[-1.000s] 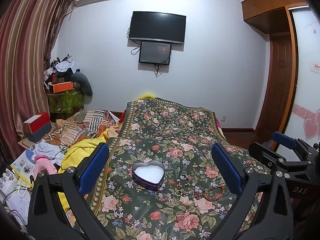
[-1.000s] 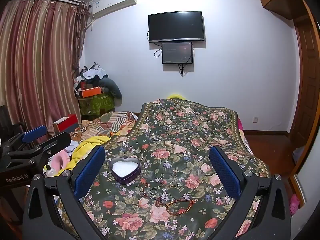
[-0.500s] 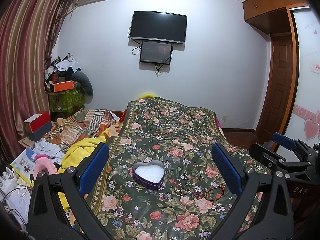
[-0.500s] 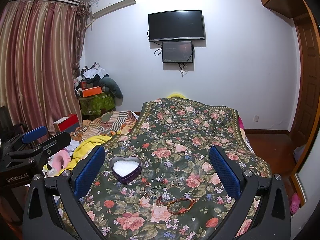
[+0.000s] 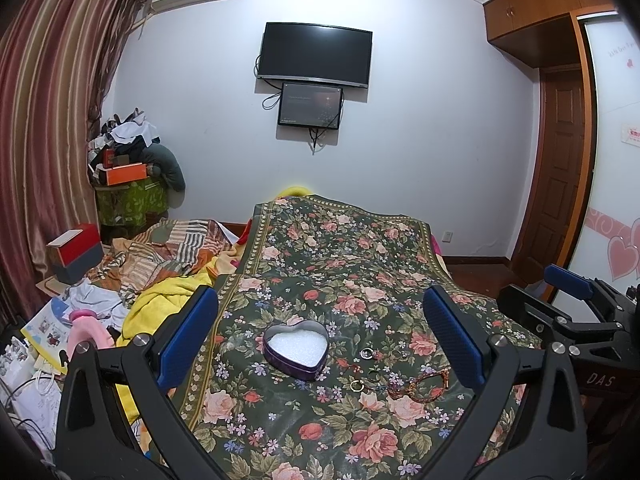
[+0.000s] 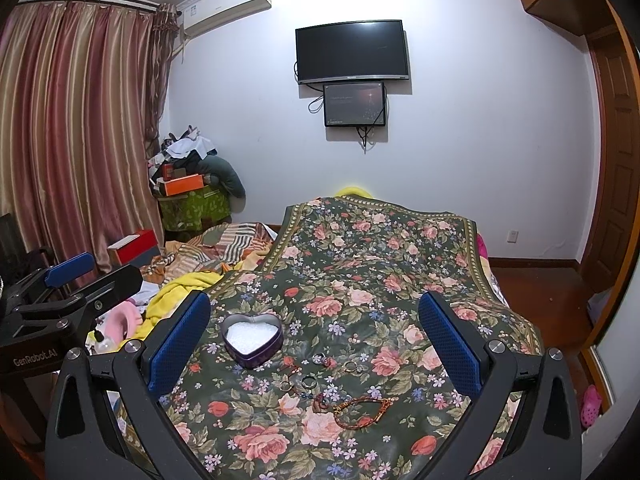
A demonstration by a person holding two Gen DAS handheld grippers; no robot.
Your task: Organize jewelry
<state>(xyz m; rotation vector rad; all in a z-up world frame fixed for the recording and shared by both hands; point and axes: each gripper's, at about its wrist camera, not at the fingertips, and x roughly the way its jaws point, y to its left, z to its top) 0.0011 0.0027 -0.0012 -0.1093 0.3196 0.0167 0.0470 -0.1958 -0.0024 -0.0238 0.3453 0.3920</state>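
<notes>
A purple heart-shaped tin (image 5: 297,349) with white lining sits open on the floral bedspread (image 5: 344,248); it also shows in the right wrist view (image 6: 252,339). Several rings (image 5: 366,354) (image 6: 309,380) and a brown beaded bracelet (image 5: 418,386) (image 6: 360,410) lie to its right. My left gripper (image 5: 320,344) is open and empty, above the near edge of the spread, short of the tin. My right gripper (image 6: 316,344) is open and empty, short of the rings and bracelet. Each gripper shows at the edge of the other's view.
A yellow blanket (image 5: 160,304) and striped bedding (image 5: 172,248) lie left of the spread. A red-and-grey box (image 5: 76,254), a pink object (image 5: 86,332) and papers clutter the far left. A wardrobe door (image 5: 612,208) stands at right.
Both grippers have drifted slightly; the tin and jewelry sit a little differently in the views. Nothing was taken hold of.
</notes>
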